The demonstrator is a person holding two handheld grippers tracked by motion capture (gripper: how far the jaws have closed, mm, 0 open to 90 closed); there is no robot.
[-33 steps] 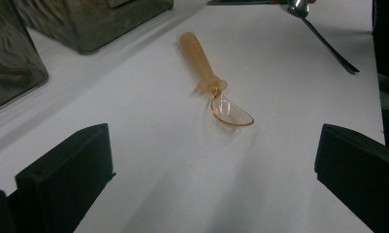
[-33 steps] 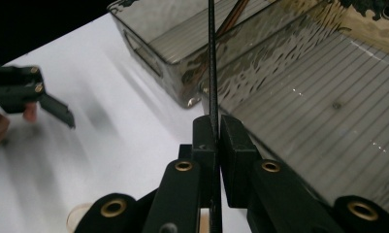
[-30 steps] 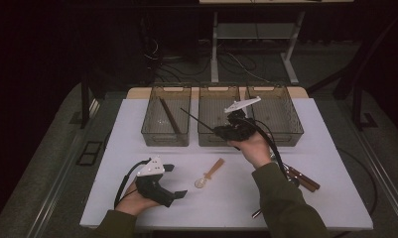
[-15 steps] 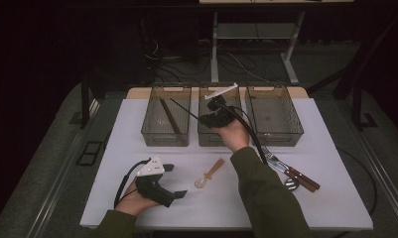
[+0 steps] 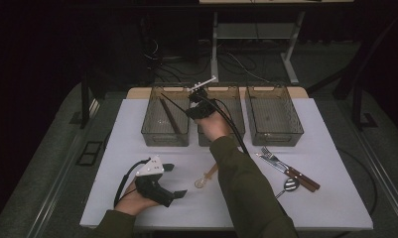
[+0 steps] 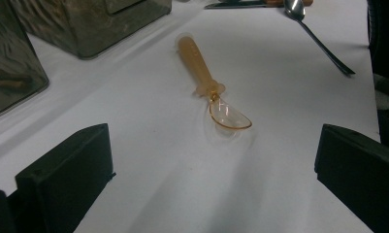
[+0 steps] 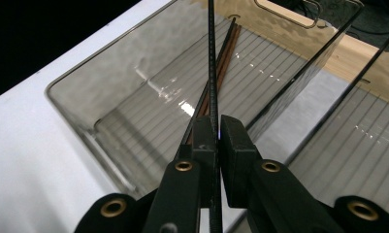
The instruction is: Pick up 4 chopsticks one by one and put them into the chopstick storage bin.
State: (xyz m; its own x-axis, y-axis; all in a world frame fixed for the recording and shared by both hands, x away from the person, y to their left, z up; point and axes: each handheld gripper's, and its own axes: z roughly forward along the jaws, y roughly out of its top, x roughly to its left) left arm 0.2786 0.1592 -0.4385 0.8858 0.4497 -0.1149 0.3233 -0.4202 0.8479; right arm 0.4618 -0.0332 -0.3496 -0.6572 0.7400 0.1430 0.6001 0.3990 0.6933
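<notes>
While pinching 1 black chopstick (image 7: 212,73) between pressed-together pads, right gripper (image 7: 218,127) now over the left bin (image 5: 165,133), shifted from the middle bin (image 5: 236,115), ready to drop beside 2 brown chopsticks (image 7: 220,63); left gripper (image 6: 211,170) spread, idle near plastic spoon (image 6: 212,90).

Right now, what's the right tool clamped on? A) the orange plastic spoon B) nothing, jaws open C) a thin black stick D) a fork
C: in the right gripper view the right tool is shut on a thin black stick that runs up over the left bin, where brown sticks already lie; the orange spoon sits on the table by the open left tool.
</notes>
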